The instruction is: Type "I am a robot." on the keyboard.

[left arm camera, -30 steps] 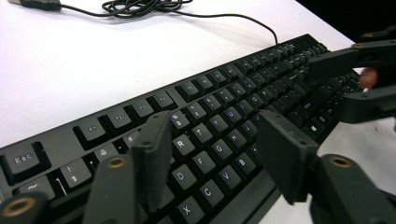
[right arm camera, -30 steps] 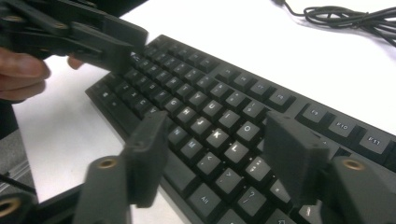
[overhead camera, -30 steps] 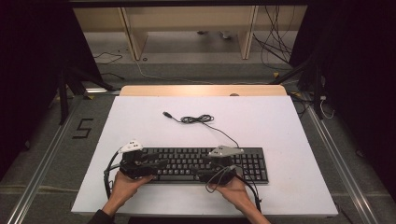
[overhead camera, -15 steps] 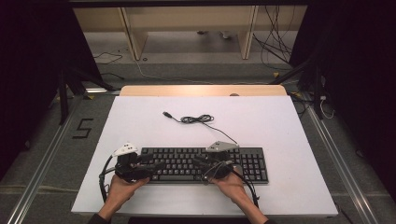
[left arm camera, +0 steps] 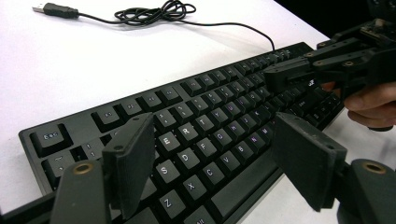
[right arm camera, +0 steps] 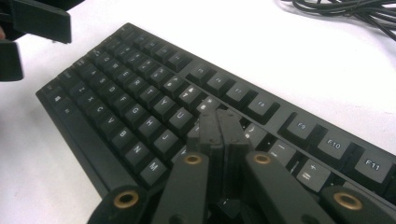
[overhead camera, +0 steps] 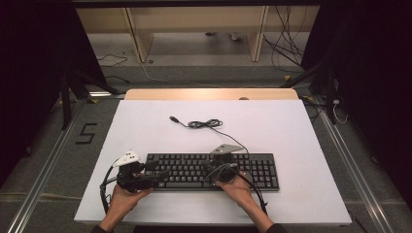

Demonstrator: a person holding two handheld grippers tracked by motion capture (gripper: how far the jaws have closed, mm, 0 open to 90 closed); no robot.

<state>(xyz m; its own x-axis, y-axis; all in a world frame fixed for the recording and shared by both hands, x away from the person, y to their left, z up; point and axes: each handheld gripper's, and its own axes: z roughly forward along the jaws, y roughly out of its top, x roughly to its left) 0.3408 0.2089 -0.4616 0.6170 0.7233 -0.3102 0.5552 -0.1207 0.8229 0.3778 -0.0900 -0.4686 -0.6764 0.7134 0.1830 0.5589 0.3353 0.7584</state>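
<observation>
A black keyboard point(overhead camera: 252, 171) lies near the table's front edge, and its thin cable point(overhead camera: 206, 124) coils behind it and ends in a USB plug point(overhead camera: 172, 118). My left gripper point(left arm camera: 212, 128) hovers over the keyboard's point(left arm camera: 196, 126) left letter keys. Its jaws have just been opening and stand wide apart with nothing gripped. My right gripper point(right arm camera: 218, 122) points down at the middle keys of the keyboard point(right arm camera: 140, 93). Its jaws have just closed tight together with nothing between them. I cannot tell whether the tips touch a key.
The white table top point(overhead camera: 291, 131) has a wooden strip point(overhead camera: 209, 93) along its far edge. Beyond the table stand a wooden shelf frame point(overhead camera: 136, 34) and loose floor cables point(overhead camera: 286, 43). Metal rails point(overhead camera: 43, 170) run along both sides.
The right gripper has shifted slightly left over the keyboard. The left hand has drawn back a little to the left. The keyboard and cable have not moved.
</observation>
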